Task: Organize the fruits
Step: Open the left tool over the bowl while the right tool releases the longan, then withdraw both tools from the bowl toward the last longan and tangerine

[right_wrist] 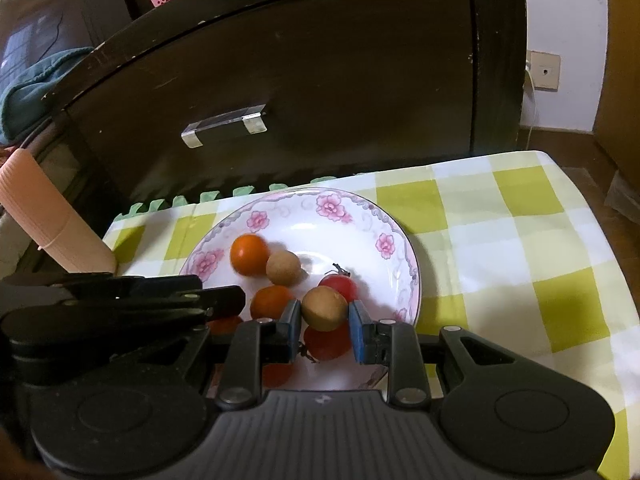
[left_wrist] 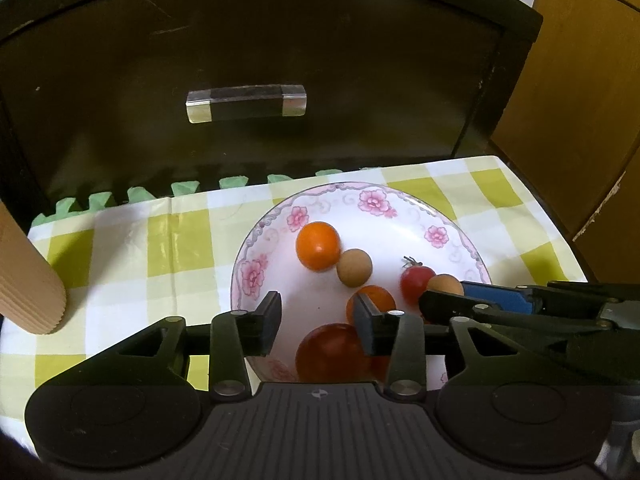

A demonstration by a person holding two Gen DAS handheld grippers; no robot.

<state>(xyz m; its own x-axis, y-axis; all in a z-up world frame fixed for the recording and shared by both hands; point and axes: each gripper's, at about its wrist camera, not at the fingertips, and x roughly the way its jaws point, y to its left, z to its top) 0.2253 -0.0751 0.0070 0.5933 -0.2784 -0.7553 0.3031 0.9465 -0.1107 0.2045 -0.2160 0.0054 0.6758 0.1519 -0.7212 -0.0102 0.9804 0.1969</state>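
A dark cabinet with a clear handle backs a table under a green-and-white checked cloth, where I work two hand-held grippers over one flowered plate of fruit.

My right gripper hangs above the plate's near right part, its blue pads either side of a tan fruit and apparently touching it; I read this as a light grip, just lifting. Directly beneath sits a red tomato, with a stemmed one just beyond.

My left gripper stands empty, jaws fairly wide, over the plate's near left, above a large tomato and beside a small orange.

Risks, as I judge them: the tan fruit is round and smooth, so a weak or off-centre pinch could let it squirt out and roll among the others or off the plate. The grippers sit close together and could clash if either swings inward. A low pass could also nudge the tomatoes underneath.

Count, from both views: two tan fruits, the second touching a far orange; two clear oranges; at least three red tomatoes, with further reddish shapes under the fingers that I cannot separate. One ribbed tan cylinder stands far left, off the plate.
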